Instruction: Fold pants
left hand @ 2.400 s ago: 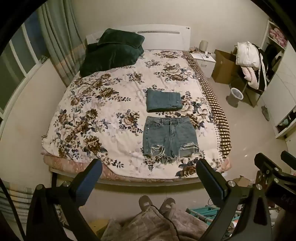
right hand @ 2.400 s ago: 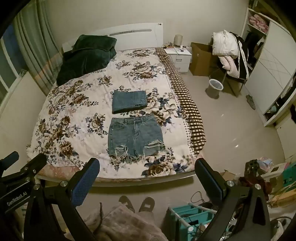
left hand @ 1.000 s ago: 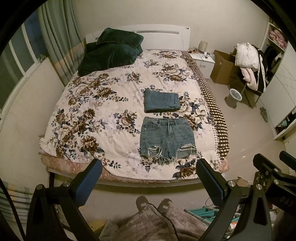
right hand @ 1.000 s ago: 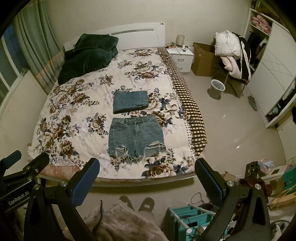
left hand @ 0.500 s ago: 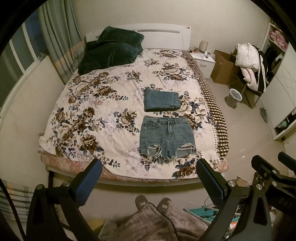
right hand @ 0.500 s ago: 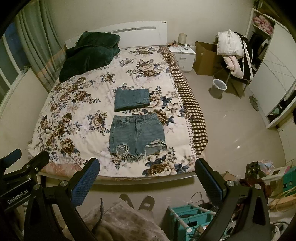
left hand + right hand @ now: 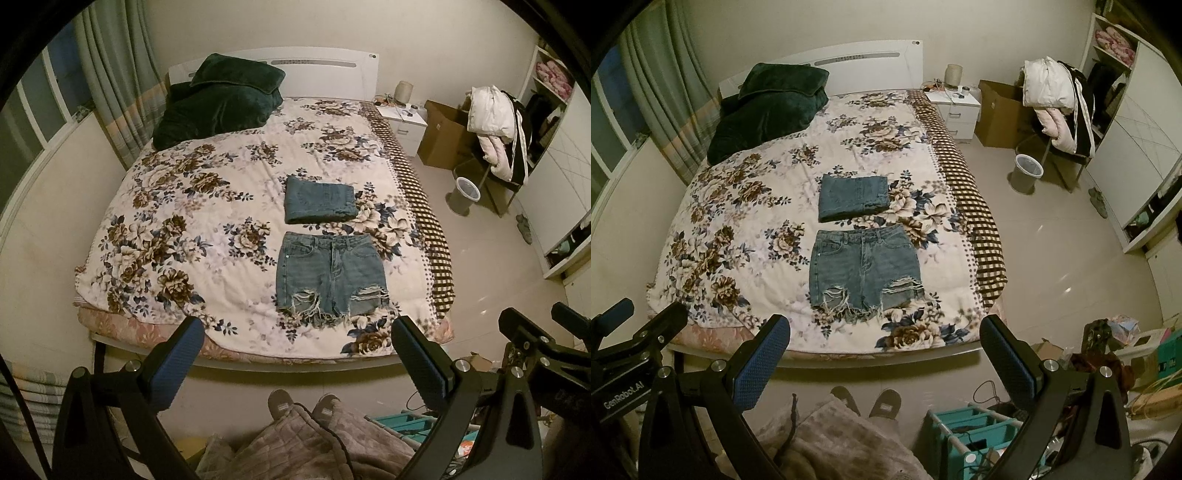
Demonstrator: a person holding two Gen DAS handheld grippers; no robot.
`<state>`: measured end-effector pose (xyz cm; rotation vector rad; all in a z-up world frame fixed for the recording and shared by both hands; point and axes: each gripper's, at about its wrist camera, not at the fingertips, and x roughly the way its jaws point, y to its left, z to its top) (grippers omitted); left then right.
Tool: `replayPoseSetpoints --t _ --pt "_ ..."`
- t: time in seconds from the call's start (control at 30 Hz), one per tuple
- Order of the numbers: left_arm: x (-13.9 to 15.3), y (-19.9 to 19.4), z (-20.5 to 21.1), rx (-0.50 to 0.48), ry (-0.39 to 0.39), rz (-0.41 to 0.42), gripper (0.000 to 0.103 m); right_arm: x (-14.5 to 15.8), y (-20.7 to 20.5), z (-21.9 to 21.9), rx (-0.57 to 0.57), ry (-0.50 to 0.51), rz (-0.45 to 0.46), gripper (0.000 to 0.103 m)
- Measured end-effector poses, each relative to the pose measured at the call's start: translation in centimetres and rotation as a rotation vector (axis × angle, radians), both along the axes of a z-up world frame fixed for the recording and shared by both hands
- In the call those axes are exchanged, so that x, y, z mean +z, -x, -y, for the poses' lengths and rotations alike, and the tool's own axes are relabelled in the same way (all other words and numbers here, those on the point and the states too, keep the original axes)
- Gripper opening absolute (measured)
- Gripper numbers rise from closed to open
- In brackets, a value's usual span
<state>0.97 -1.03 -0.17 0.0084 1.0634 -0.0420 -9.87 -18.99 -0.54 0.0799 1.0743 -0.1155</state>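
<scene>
Filling most of both views, the bed (image 7: 207, 236) carries a floral quilt (image 7: 177, 258) with a brown checked border along its right side. Dark green pillows (image 7: 218, 99) are heaped at the head, against the white headboard (image 7: 325, 70). On the quilt's right half lie the denim shorts (image 7: 328, 277), spread flat with the waistband toward the headboard and the frayed hems toward the foot of the bed. Just beyond the waistband sits a folded denim garment (image 7: 319, 199), close to the shorts but not touching them.

Past the bed stand a white nightstand (image 7: 956, 107), a cardboard box (image 7: 1001, 114), a chair piled with clothes (image 7: 1056, 99) and a small bin (image 7: 1028, 166) on the tiled floor.

Both tools hover short of the foot of the bed, above the person's slippered feet (image 7: 864, 400). The left tongs (image 7: 295, 354) stand wide open and hold nothing; the right tongs (image 7: 884, 354) are likewise spread apart and empty, well clear of the shorts.
</scene>
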Motion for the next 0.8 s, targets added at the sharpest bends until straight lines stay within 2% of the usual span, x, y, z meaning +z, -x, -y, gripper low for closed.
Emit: replayPoseSetpoints --t 0.5,0.8 --pt "0.5 -0.5 0.4 0.001 0.005 -0.002 0.103 -0.1 0.2 0.2 -0.006 -0.01 0.005 0.103" --pt "-0.1 -0.9 -0.9 -0.004 0.019 -0.013 0.103 -0.6 0.2 -0.4 -0.022 -0.014 -0.006 0.103"
